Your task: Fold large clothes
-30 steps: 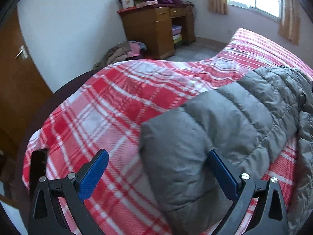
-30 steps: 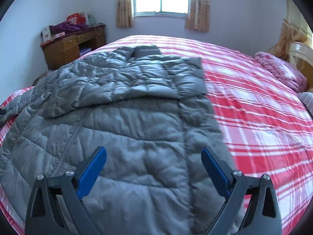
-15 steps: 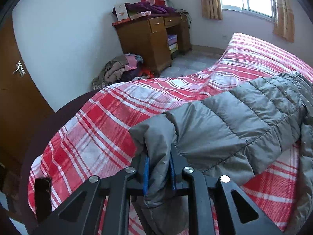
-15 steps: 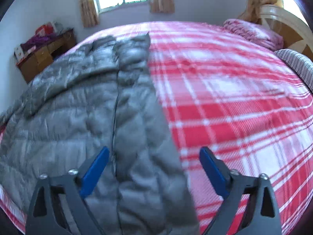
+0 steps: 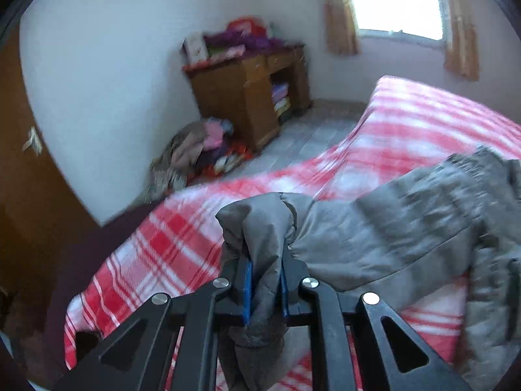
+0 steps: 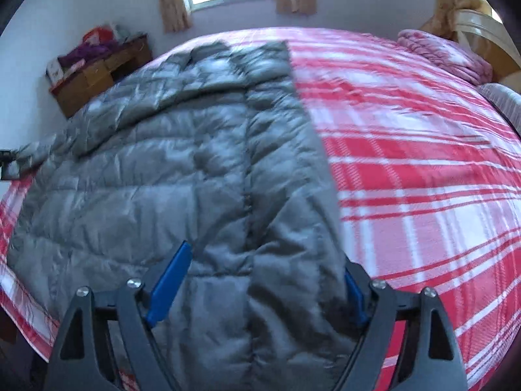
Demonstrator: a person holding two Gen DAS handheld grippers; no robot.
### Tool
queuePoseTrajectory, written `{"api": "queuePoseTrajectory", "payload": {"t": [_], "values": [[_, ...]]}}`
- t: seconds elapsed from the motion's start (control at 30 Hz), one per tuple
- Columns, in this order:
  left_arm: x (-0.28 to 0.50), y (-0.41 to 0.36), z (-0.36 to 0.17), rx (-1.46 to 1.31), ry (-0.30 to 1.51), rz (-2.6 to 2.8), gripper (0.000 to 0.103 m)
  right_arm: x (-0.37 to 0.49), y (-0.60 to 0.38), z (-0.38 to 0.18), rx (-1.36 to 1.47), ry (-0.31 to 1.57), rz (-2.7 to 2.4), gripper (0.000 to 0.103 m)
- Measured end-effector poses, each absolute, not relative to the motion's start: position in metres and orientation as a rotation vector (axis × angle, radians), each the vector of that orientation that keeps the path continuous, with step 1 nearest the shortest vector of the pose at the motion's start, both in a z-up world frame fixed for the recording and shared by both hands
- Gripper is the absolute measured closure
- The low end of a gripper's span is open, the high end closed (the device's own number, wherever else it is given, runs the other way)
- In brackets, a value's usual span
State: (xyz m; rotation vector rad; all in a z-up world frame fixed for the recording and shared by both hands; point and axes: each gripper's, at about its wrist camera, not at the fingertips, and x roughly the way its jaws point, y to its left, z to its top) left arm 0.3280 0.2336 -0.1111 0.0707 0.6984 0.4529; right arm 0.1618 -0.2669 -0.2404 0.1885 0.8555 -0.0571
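Left gripper (image 5: 264,288) jaws clamped together, right gripper (image 6: 257,288) jaws spread wide apart

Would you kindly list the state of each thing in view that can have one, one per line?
left hand-held gripper: shut on the sleeve end, lifted off the bed.
right hand-held gripper: open, fingers astride the jacket's near edge.
grey puffer jacket: spread flat on the bed, one sleeve folded across the chest.
plaid bedspread: laid smooth.
window curtains: drawn open.
wooden desk: cluttered on top.
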Motion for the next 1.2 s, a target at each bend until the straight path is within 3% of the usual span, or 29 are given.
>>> {"api": "queuePoseTrajectory", "payload": {"t": [0.17, 0.33, 0.73, 0.77, 0.83, 0.87, 0.9, 1.0, 1.2], "values": [[0.328, 0.152, -0.053, 0.151, 0.566, 0.333, 0.091, 0.160, -0.295, -0.222, 0.191, 0.781, -0.146, 0.017], [0.336, 0.044, -0.030, 0.231, 0.482, 0.173, 0.091, 0.165, -0.314, -0.210, 0.225, 0.734, -0.169, 0.017], [0.357, -0.173, -0.096, 0.361, 0.535, -0.118, 0.089, 0.163, -0.331, -0.218, 0.259, 0.728, -0.146, 0.017], [0.358, -0.186, -0.105, 0.373, 0.555, -0.130, 0.083, 0.164, -0.333, -0.219, 0.261, 0.731, -0.146, 0.017], [0.358, -0.207, -0.117, 0.414, 0.578, -0.137, 0.058, 0.166, -0.337, -0.221, 0.261, 0.742, -0.150, 0.017], [0.354, -0.214, -0.119, 0.429, 0.565, -0.134, 0.035, 0.167, -0.338, -0.221, 0.259, 0.746, -0.150, 0.017], [0.347, -0.214, -0.120, 0.436, 0.535, -0.133, 0.022, 0.168, -0.339, -0.221, 0.257, 0.748, -0.150, 0.017], [0.330, -0.204, -0.112, 0.450, 0.447, -0.139, 0.011, 0.176, -0.339, -0.215, 0.239, 0.755, -0.142, 0.014], [0.341, -0.125, -0.118, 0.440, 0.439, 0.007, 0.010, 0.201, -0.324, -0.189, 0.217, 0.729, -0.093, 0.010]]}}
